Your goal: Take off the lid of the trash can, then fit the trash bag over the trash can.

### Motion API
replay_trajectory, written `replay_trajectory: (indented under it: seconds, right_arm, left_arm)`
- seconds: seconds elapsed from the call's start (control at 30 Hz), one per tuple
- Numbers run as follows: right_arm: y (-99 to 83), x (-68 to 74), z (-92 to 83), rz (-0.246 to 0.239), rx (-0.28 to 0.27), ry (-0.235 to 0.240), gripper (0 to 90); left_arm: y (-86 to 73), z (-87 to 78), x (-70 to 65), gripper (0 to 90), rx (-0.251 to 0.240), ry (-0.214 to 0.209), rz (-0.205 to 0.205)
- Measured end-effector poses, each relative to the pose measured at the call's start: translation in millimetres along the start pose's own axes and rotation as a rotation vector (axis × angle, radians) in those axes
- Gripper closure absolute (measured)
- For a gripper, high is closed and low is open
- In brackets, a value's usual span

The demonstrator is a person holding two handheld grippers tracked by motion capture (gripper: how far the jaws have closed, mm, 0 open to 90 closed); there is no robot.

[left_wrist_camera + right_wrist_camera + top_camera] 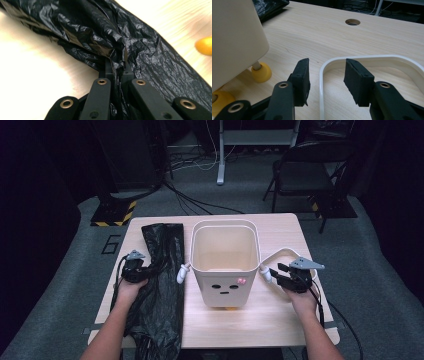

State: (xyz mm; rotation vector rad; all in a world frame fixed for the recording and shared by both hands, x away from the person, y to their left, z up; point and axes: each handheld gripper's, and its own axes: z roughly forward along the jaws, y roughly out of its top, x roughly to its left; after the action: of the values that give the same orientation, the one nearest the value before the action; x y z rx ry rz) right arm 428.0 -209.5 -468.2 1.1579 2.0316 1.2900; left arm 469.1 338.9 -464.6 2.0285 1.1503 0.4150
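A black plastic bag (160, 290) lies along the left side of the table, and my left gripper (144, 269) is shut on a fold of it. In the left gripper view the jaws (117, 61) pinch the crinkled bag (145, 52), lifted a little off the wood. A cream bin (225, 262) with a drawn face stands at the centre on round yellow feet (261, 72). At its right lies a white ring frame (282, 253). My right gripper (279, 272) is open, its jaws (327, 68) standing on either side of the frame's rim (362, 58) without touching it.
The light wooden table (280, 320) has a round cable hole (352, 22) near its far side. A dark folding chair (305, 170) and a white desk leg (220, 155) stand on the carpet beyond it, with cables across the floor.
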Motion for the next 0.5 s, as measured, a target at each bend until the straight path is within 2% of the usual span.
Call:
replay_trajectory:
  seconds: [0.03,0.07,0.23,0.4,0.5]
  right_arm:
    - [1.3,0.6,-0.6,-0.006,0.002,-0.003,53.3]
    - [1.3,0.6,-0.6,-0.006,0.002,-0.003,53.3]
    - [8.1,3.0,-2.1,-0.033,0.026,0.018,51.1]
    - [15.7,1.7,-5.8,-0.057,0.036,0.048,51.3]
    - [20.4,-0.4,-9.1,-0.05,0.035,0.06,51.4]
  left_arm:
    - [6.9,-10.2,-1.4,88.7,-0.015,-0.012,0.012]
    - [6.9,-10.2,-1.4,88.7,-0.015,-0.012,0.012]
    - [30.2,-41.3,-5.9,88.7,-0.032,-0.048,0.069]
    - [41.6,-61.1,-8.9,88.7,-0.046,-0.082,0.089]
    - [45.9,-69.9,-9.2,88.7,-0.055,-0.092,0.098]
